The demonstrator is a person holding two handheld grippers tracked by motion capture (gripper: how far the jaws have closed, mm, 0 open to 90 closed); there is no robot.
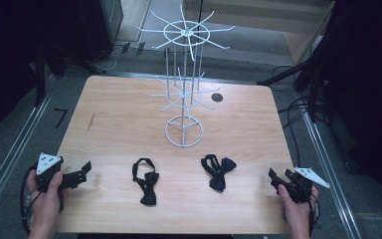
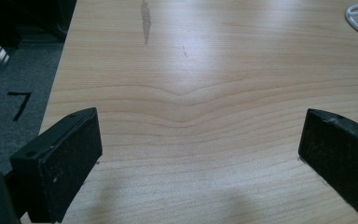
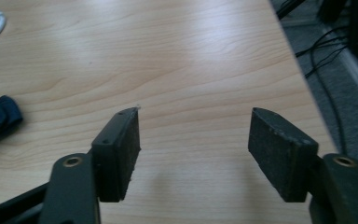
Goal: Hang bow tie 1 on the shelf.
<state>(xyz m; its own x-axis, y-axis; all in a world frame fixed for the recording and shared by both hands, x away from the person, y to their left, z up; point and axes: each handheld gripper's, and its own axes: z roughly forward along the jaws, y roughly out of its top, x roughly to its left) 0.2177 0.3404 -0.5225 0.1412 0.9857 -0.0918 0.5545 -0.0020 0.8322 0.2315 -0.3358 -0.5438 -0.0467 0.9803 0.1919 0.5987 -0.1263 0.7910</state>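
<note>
Along the near edge of the wooden table (image 1: 114,124) you have both hands parked at the corners: your left gripper (image 1: 79,172) sits at the near left corner, just inside the left edge, and your right gripper (image 1: 278,180) sits at the near right corner, close to the right edge. Between them lie two black bow ties, the left bow tie (image 1: 145,181) and the right bow tie (image 1: 218,172), apart from each other and each well apart from the gripper on its side. Behind them, mid-table, the white wire rack (image 1: 184,130) stands upright on its ring base, its spokes spreading out overhead. You have bare wood on either side of the rack and in front of both grippers.

Your left hand (image 1: 47,199) holds its gripper level, pointing toward the table's middle; your right hand (image 1: 294,209) does the same from its side. Seen from the left gripper view, the jaws stand wide apart over bare wood. Seen from the right gripper view, the jaws are also parted with nothing between them, and the right bow tie's dark cloth shows at the left edge.
</note>
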